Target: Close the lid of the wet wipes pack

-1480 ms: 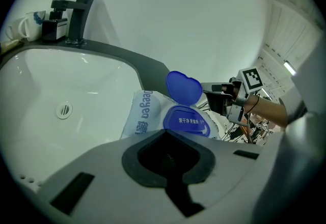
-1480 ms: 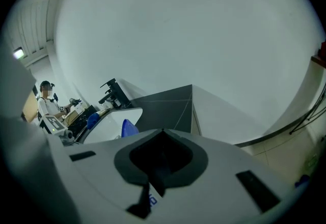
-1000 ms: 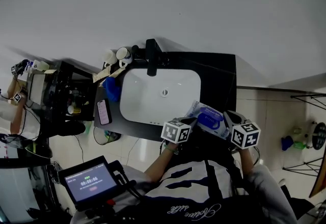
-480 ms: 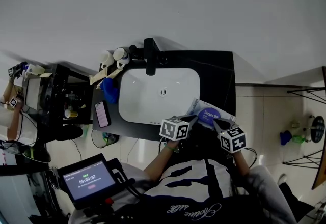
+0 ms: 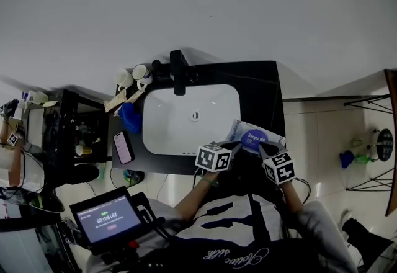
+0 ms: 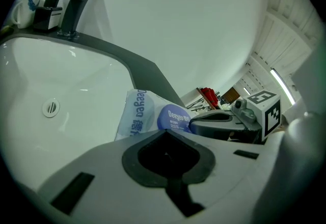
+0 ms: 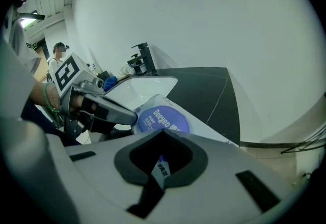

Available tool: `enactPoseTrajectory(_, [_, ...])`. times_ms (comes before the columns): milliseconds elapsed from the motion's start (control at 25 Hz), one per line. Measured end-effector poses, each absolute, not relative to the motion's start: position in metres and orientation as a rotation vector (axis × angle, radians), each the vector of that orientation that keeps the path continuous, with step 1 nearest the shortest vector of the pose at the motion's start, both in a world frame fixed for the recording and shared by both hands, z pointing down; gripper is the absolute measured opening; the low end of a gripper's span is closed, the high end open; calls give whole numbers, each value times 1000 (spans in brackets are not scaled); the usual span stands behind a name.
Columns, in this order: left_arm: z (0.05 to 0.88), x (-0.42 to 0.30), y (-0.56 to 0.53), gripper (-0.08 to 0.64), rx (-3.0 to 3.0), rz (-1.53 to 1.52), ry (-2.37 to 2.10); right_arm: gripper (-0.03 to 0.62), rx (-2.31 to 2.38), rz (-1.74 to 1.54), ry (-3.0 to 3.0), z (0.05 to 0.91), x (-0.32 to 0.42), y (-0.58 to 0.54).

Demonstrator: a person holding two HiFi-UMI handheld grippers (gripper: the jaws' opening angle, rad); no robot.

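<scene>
Could easily skid the soft wet wipes pack [image 5: 254, 139], on the tabletop [image 5: 263, 98] just right of the sink basin [image 5: 186, 118], instead of clicking its blue lid [image 7: 164, 120] shut, what with right gripper [image 5: 262, 149] jaws only pinching its edge and left gripper [image 5: 237, 144] jaws pressed together, empty.

Dim, greyish pictures; both gripper views bulge fisheye-round with black corners, and a strip light [image 6: 278, 77] glares.
</scene>
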State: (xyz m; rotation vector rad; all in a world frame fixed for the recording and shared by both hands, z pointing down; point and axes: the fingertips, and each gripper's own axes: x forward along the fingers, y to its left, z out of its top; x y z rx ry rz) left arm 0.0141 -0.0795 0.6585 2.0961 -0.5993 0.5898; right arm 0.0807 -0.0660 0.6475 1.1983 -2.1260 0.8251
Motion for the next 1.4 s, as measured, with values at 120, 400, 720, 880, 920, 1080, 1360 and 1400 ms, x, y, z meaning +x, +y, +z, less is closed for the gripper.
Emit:
enactPoseTrajectory(120, [659,17,-72,0,2157,617,-577,-2,1303,854,-2141,643,82,-59])
enactPoseTrajectory(400, [629,11,-66,0,2349,618,-490,-2,1529,927,-2163,609,72,-51])
enactPoseTrajectory(720, [561,5,-59,0,2352,334,-442,-2,1752,949,-2161,562,63,-19])
enactPoseTrajectory(880, [534,6,-48,1,2337,226,-431,-2,1814,946,-2156,553,66,2])
enactPoseTrajectory(920, [528,5,-45,0,2341,209,-434,-2,1826,952,-2157,551,67,6])
enactPoseTrajectory(1080, [494,5,-40,0,2372,110,-480,-2,1853,946,-2194,541,74,14])
enactPoseTrajectory(1360, [470,16,-5,0,2382,24,-618,-2,1789,896,-2324,518,86,45])
enactPoseTrajectory(1400, [471,20,7,0,2381,27,-635,-2,1763,886,-2339,517,87,56])
